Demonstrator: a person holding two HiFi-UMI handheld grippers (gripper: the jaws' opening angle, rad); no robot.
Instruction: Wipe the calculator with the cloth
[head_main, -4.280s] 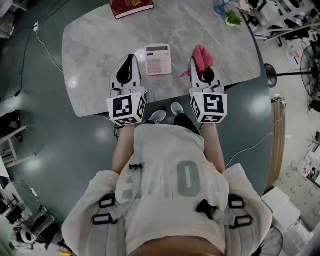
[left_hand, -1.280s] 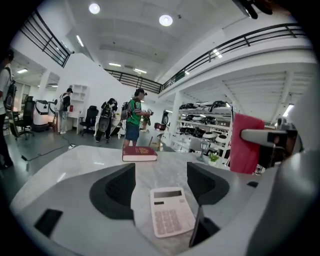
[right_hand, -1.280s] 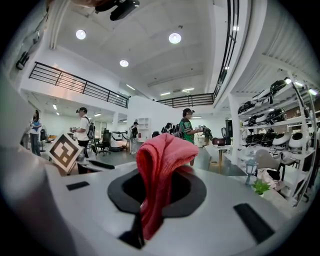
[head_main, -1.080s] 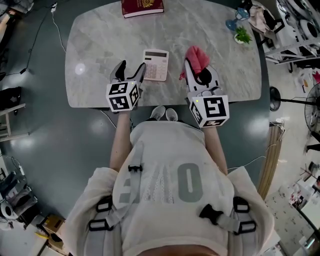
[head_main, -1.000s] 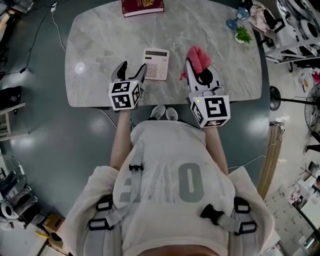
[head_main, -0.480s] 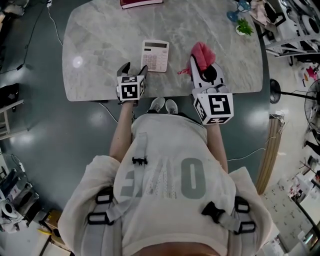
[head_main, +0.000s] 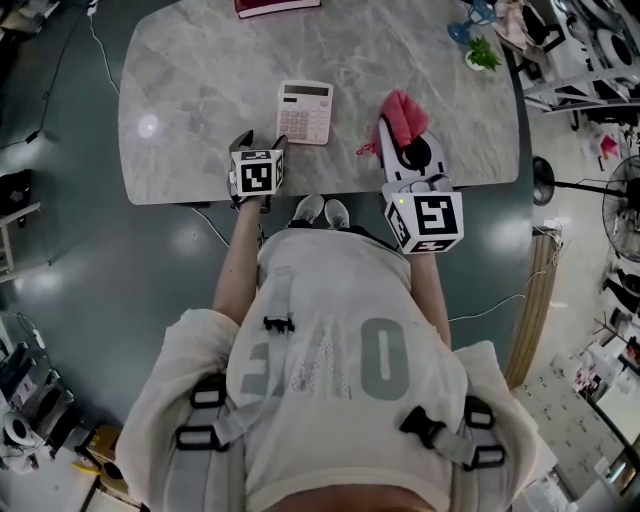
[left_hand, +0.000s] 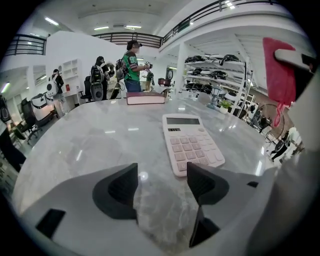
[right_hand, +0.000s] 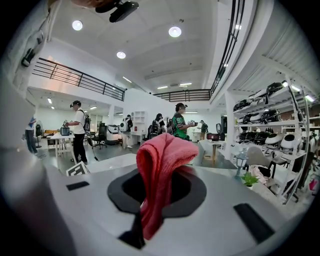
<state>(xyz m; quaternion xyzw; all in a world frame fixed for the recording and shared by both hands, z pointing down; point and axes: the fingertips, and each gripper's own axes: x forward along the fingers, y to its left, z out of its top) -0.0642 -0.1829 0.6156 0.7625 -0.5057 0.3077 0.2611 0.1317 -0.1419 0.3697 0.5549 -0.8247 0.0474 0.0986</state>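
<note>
We hold the L gripper low over the marble table, jaws apart over bare marble. The pink calculator lies flat just past them, at approx. 1 o'clock. Our R gripper has its jaws clamped on the red cloth, at 3 o'clock from the calculator and not touching it.

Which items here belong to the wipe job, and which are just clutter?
Job: calculator; pink cloth, clamped in the right gripper; left gripper, open and empty.
Lying about: red book; small potted plant.
</note>
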